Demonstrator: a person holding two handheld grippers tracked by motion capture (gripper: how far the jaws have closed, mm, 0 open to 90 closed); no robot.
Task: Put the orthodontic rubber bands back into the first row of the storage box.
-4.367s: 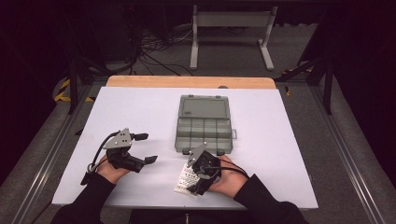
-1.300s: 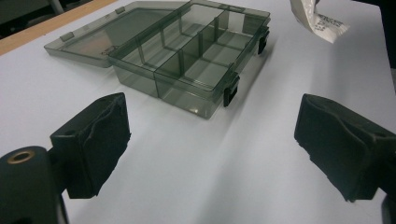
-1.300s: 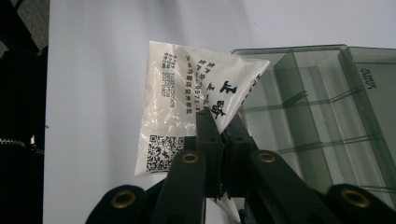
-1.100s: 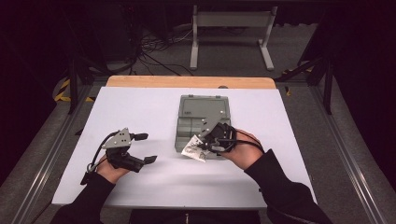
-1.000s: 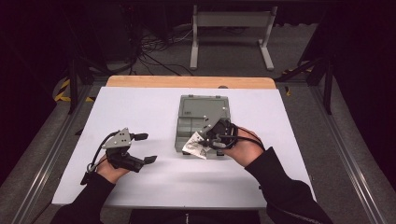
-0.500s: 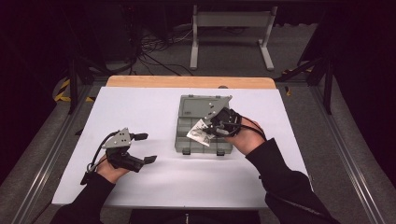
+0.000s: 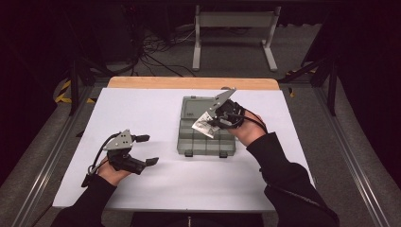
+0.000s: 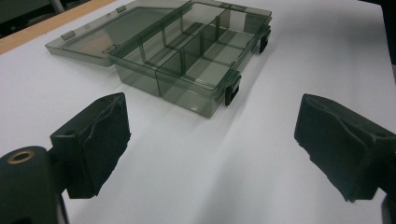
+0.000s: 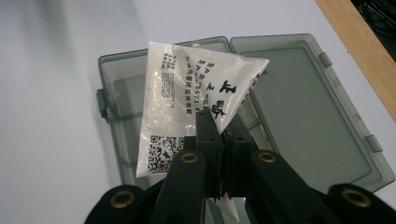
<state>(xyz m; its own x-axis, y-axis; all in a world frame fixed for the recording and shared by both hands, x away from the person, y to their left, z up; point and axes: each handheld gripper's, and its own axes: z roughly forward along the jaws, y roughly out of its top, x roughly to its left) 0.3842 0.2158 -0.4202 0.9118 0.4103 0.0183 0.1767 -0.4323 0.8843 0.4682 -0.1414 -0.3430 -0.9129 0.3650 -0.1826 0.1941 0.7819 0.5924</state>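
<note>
Resting near the desk's left front edge, left gripper [image 7: 142,151] gaping, holding nothing. Hanging over the open box [image 7: 189,106] by the far edge: small packet [image 9: 187,102], light, soft, crinkly, pinched at one corner, right gripper [image 9: 223,140] clamping tight.

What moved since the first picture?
The right gripper, shut on the white packet, carried it from the table's near edge up over the open box. The left gripper stayed open in the same spot; the box did not move.
</note>
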